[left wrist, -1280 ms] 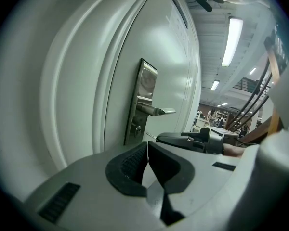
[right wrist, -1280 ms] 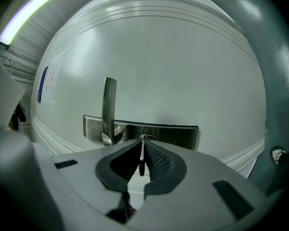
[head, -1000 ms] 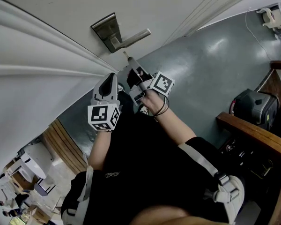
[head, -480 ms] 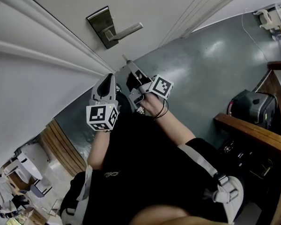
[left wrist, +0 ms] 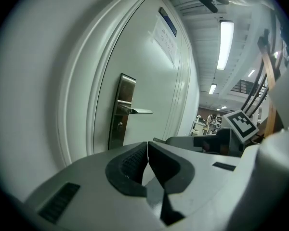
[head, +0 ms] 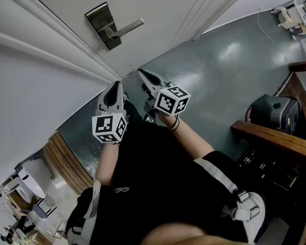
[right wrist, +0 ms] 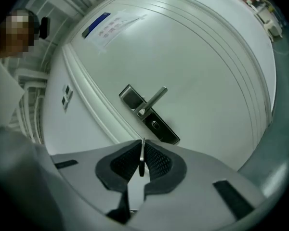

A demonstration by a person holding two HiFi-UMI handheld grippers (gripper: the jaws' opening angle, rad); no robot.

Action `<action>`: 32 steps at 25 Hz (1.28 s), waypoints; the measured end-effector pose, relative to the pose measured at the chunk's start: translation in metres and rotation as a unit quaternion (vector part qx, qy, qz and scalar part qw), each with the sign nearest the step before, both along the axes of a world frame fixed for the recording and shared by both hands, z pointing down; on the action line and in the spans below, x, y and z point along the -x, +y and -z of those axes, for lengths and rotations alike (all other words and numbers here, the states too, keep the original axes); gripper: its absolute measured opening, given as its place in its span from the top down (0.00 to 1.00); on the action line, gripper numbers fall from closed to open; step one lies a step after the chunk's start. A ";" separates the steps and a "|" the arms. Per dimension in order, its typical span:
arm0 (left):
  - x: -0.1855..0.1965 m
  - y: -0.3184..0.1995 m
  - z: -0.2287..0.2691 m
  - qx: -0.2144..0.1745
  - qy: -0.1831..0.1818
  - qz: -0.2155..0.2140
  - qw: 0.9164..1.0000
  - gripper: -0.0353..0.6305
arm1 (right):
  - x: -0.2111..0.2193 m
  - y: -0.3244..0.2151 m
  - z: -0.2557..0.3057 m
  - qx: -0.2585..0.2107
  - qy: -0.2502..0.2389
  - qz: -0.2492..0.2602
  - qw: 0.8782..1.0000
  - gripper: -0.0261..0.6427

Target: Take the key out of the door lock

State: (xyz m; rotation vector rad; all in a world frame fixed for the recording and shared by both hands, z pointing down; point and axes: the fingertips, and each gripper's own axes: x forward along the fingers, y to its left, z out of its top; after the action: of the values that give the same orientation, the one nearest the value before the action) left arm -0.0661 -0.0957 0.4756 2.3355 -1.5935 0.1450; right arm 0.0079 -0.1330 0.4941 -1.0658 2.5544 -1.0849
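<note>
Your right claw [right wrist: 141, 147] is clamped on the key [right wrist: 141, 161], a thin blade pinched edge-on between the pads. It is out of the lock [right wrist: 155, 124], which sits well apart at 1 o'clock from the tips. Your left claw [left wrist: 147, 147] is closed on nothing. The hold looks shallow, though edge-on I may misjudge it. A knock from the left claw, close at 9 o'clock, or a slackened squeeze could drop the key to the floor [head: 234, 60].

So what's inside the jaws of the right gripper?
A thin metal key, seen edge-on, is clamped between the ribbed pads of the right gripper. The pads cover its flat sides, so its teeth can't be made out.
</note>
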 end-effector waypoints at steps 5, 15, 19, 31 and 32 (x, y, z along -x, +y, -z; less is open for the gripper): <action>-0.008 0.012 0.000 -0.004 0.005 -0.001 1.000 0.91 | -0.001 0.021 0.003 -0.050 0.086 0.020 0.995 0.92; -0.013 0.028 0.010 -0.015 0.008 -0.004 1.000 0.91 | -0.005 0.045 0.021 -0.128 0.170 0.027 0.977 0.92; -0.008 0.030 0.026 -0.034 0.012 -0.003 0.999 0.91 | -0.004 0.048 0.035 -0.163 0.196 0.022 0.967 0.92; 0.016 0.025 0.098 -0.104 0.004 0.016 0.994 0.91 | -0.001 0.043 0.122 -0.293 0.233 -0.025 0.927 0.92; 0.017 0.026 0.106 -0.113 0.006 0.017 0.993 0.91 | -0.002 0.043 0.129 -0.299 0.229 -0.031 0.926 0.92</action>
State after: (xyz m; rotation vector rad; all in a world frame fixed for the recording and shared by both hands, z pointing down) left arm -0.0832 -0.0695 0.3701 2.4669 -1.7234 -0.0597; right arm 0.0096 -0.0902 0.3654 -1.3061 2.8573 0.0135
